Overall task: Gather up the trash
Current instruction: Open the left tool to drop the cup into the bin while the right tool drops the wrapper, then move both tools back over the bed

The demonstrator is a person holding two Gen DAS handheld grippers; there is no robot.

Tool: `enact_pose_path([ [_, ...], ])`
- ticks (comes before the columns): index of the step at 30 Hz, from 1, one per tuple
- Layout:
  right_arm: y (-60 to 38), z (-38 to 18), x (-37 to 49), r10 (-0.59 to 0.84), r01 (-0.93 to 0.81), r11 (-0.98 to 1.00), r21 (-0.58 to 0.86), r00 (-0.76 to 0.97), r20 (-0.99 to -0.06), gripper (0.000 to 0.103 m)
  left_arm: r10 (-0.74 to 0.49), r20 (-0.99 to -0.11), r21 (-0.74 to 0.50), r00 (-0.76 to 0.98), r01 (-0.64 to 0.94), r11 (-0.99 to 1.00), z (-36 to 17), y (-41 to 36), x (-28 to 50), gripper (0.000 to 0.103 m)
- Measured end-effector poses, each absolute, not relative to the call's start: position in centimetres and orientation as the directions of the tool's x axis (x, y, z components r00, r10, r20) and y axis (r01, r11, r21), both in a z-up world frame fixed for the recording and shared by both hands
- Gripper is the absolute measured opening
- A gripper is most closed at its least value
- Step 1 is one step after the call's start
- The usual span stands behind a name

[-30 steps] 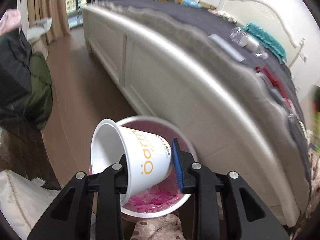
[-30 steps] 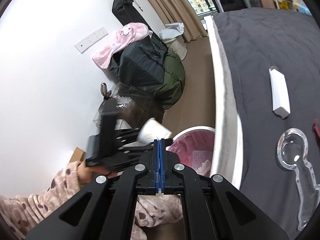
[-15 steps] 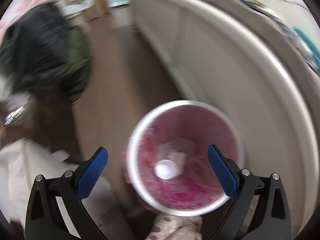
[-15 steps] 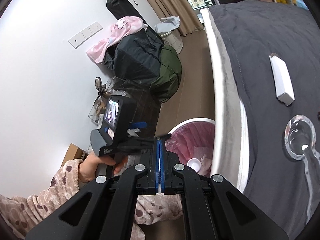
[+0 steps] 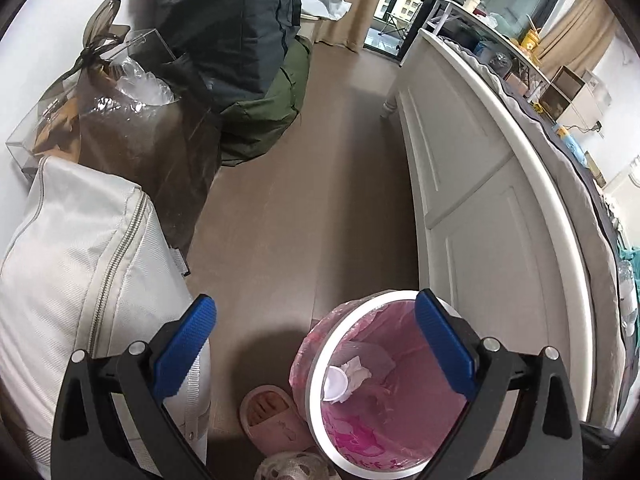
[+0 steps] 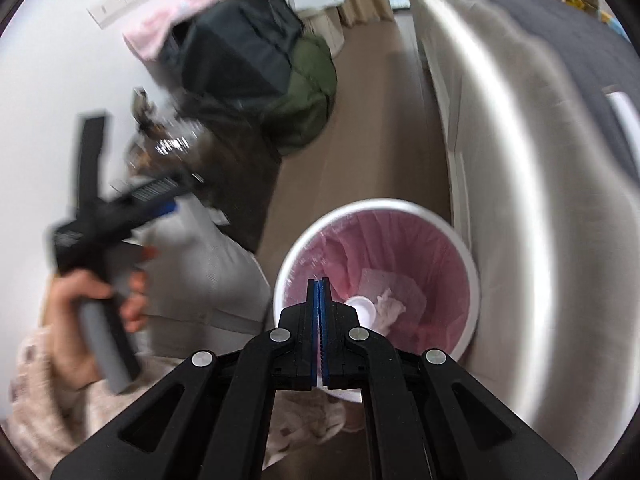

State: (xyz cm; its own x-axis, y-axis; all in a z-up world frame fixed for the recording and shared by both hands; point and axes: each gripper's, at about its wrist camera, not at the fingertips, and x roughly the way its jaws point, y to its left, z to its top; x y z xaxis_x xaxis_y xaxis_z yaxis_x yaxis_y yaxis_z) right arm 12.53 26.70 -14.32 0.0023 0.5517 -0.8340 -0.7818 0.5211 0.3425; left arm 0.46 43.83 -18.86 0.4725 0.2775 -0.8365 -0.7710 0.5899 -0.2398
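Note:
A white round trash bin (image 5: 316,412) with a pink liner stands on the floor beside the bed. A white paper cup (image 5: 335,381) and crumpled tissue (image 5: 356,368) lie inside it. My left gripper (image 5: 316,324) is open and empty above the bin's left rim. In the right wrist view the bin (image 6: 474,280) sits just ahead, with the cup (image 6: 362,307) inside. My right gripper (image 6: 319,282) is shut and empty over the bin's near rim. The left gripper (image 6: 120,208) shows there blurred, held in a hand at the left.
The white bed frame (image 5: 472,200) runs along the right. A grey zipped bag (image 5: 80,264), a clear bag of plastic (image 5: 132,120) and dark and green bags (image 5: 248,40) line the left wall. A pink slipper (image 5: 268,416) lies by the bin. Brown floor (image 5: 320,160) lies between.
My left gripper opened and dropped the white cup into the bin, then swung left and up. My right gripper moved down toward the bin, away from the bed top.

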Motion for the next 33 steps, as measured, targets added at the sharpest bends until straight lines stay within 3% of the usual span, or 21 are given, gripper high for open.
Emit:
enact_pose_path([
  [8,30.0,-18.1,13.3,0.489,-0.779,0.561,0.281,0.038,-0.871,0.004,0.325,-0.809,-0.205,0.489,-0.754,0.624,-17.9,43.1,1.0,0.098],
  [10,30.3,-18.2,13.4,0.485,-0.785,0.559,0.268,0.048,-0.873,0.012,0.328,-0.81,-0.196,0.486,-0.752,0.63,-17.9,43.2,1.3,0.098],
  [11,30.5,-18.2,13.3,0.484,-0.785,0.562,0.261,0.056,-0.873,0.031,0.328,-0.81,-0.195,0.487,-0.75,0.632,-17.9,43.2,1.3,0.098],
  [12,30.4,-18.2,13.3,0.482,-0.783,0.571,0.247,0.076,-0.873,0.06,0.326,-0.81,-0.196,0.487,-0.749,0.633,-18.0,43.2,1.4,0.098],
  [14,30.2,-17.9,13.2,0.474,-0.781,0.587,0.215,0.116,-0.873,0.086,0.33,-0.811,-0.191,0.484,-0.752,0.631,-18.0,43.3,1.5,0.098],
  [23,29.0,-14.9,11.1,0.527,-0.805,0.536,0.253,0.086,-0.845,0.09,0.347,-0.815,-0.161,0.465,-0.756,0.635,-18.1,43.1,1.6,0.098],
  [33,22.5,-5.1,7.3,0.704,-0.817,0.437,0.376,0.051,-0.708,0.096,0.366,-0.836,-0.11,0.408,-0.778,0.618,-18.8,43.3,1.5,0.098],
])
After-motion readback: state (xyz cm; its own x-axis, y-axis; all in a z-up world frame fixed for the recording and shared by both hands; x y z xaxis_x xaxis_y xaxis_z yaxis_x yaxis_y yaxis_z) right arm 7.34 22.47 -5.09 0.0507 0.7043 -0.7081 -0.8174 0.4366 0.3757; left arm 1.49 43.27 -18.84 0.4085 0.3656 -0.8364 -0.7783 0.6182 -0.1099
